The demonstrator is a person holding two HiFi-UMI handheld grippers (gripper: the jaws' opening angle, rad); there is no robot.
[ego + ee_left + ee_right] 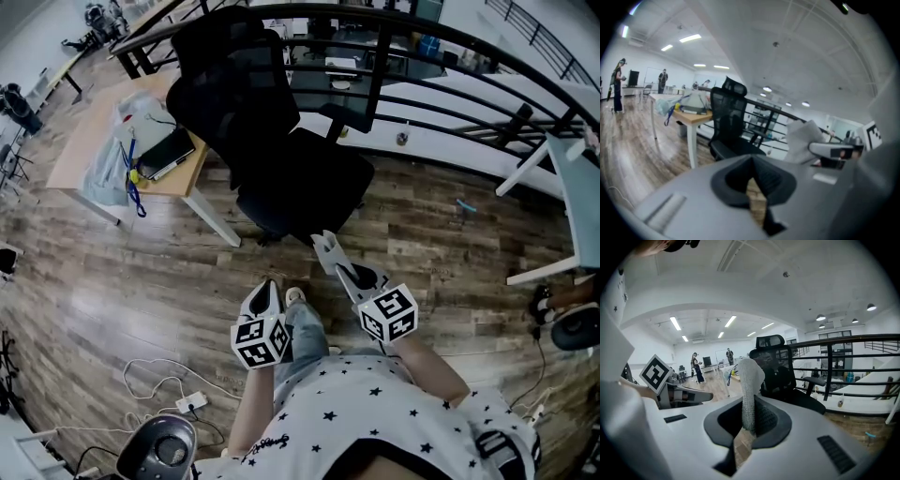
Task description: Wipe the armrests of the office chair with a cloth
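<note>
The person stands on the wood-plank floor [141, 281] facing the black office chair [281, 141], with both grippers held low in front of the body and apart from it. The right gripper [330, 255] reaches further forward, and its jaws are clamped on a pale cloth [749, 380] that sticks up from between them. The left gripper [267, 289] hangs back beside it, its jaws pressed together with nothing between them. The chair's seat is turned towards the person, and one armrest [812, 379] juts out on its far side; neither gripper touches it. Just beside the chair on the left stands a wooden table [84, 141] on white legs. It carries a crumpled plastic bag [141, 112] and a flat black item [167, 152], and its near leg comes down close to the chair's base. Behind the chair runs a black railing [422, 33]. A white table [572, 178] edges in from the right, well apart from the chair. Loose cables and a power strip [192, 403] lie on the floor near the person's left side. Two people [696, 366] stand far back in the room.
</note>
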